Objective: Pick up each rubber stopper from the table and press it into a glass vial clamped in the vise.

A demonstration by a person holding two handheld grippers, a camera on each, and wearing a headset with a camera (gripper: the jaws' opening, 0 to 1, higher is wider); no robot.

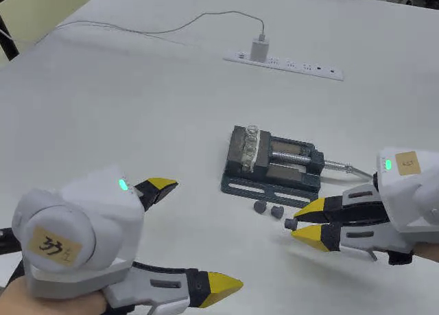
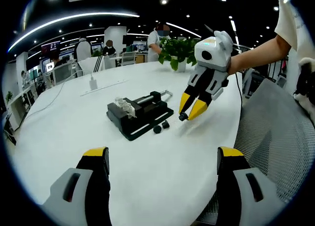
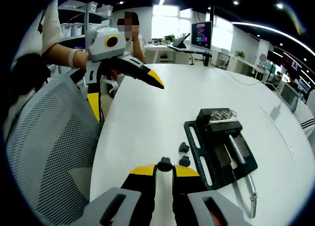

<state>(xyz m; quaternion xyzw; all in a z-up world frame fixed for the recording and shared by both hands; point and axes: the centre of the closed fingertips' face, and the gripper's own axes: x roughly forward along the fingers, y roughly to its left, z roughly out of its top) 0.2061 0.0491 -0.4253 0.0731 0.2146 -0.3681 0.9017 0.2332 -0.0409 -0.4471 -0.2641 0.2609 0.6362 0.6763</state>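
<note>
A black vise (image 1: 274,169) (image 2: 140,113) (image 3: 222,148) stands mid-table and clamps a row of clear glass vials (image 1: 250,147) (image 2: 125,106) (image 3: 222,115). In front of it, two dark rubber stoppers (image 1: 260,206) (image 1: 277,211) (image 2: 157,129) (image 3: 183,147) lie on the white table. My right gripper (image 1: 302,223) (image 2: 189,110) (image 3: 165,170) is shut on a third stopper (image 1: 290,224) (image 3: 164,162), just right of the loose pair and off the table. My left gripper (image 1: 195,235) (image 2: 162,156) (image 3: 125,94) hangs wide open and holds nothing, near the front left.
A white power strip (image 1: 295,64) with a plugged charger (image 1: 259,49) and its cable lies at the far side of the table. A grey mesh chair (image 2: 275,132) (image 3: 49,137) stands at the table's near edge. People stand in the background.
</note>
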